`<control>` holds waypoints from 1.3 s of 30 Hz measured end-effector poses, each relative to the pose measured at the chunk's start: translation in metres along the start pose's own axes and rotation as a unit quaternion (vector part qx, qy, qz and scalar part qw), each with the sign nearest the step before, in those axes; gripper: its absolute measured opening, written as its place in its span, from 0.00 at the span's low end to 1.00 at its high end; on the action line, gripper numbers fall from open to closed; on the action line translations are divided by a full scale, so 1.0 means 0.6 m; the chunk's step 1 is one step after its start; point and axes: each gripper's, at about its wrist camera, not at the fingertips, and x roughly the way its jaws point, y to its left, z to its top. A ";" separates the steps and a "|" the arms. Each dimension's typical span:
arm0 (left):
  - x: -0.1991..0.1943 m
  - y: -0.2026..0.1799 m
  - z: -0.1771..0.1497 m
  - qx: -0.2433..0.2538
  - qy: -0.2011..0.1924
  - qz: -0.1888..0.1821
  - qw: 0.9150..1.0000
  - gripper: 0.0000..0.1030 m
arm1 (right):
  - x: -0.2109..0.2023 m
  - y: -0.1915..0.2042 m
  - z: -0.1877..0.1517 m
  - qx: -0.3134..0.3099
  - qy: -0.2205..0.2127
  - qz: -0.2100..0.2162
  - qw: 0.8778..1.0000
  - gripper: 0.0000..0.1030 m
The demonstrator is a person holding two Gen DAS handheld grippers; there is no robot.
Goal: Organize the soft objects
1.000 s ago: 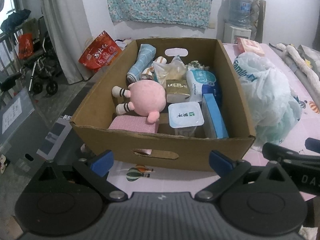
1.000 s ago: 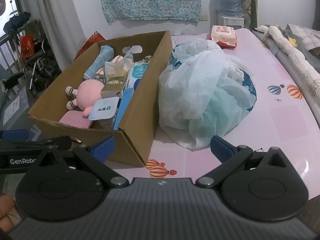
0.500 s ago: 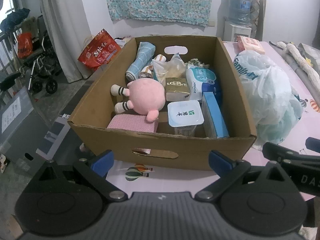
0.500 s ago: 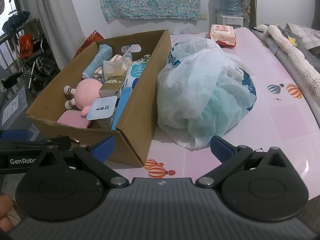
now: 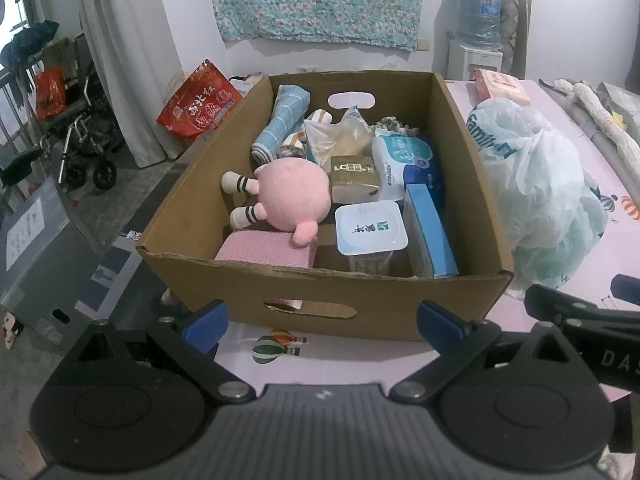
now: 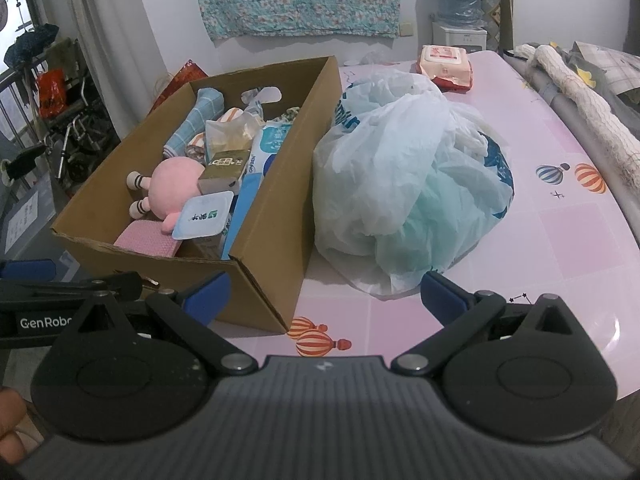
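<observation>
Since a second ago, little has moved: I hold left gripper [image 5: 318, 316] and right gripper [image 6: 325, 294] short of the cardboard box [image 5: 320, 292], fingers apart and empty. Judged step: selecting; next is reaching over the near wall for the pink plush toy [image 5: 294, 196]. Yogurt cup [image 5: 370, 226] and plastic bag [image 6: 408, 184] crowd it.

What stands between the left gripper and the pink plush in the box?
The box's near wall stands between the left gripper and the pink plush, and a pink sponge block lies just behind it. From above, nothing covers the plush. The jaws are open and empty.
</observation>
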 end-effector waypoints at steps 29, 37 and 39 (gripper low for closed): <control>-0.005 0.005 0.004 0.001 0.002 -0.001 1.000 0.97 | -0.002 0.004 0.000 -0.001 0.001 -0.001 1.000 0.99; -0.005 0.005 0.003 0.001 0.003 -0.001 1.000 0.97 | -0.002 0.005 0.000 -0.001 0.001 -0.001 1.000 0.99; -0.006 0.006 0.003 0.002 0.003 -0.001 1.000 0.97 | -0.002 0.004 0.000 -0.001 0.002 -0.001 1.000 0.99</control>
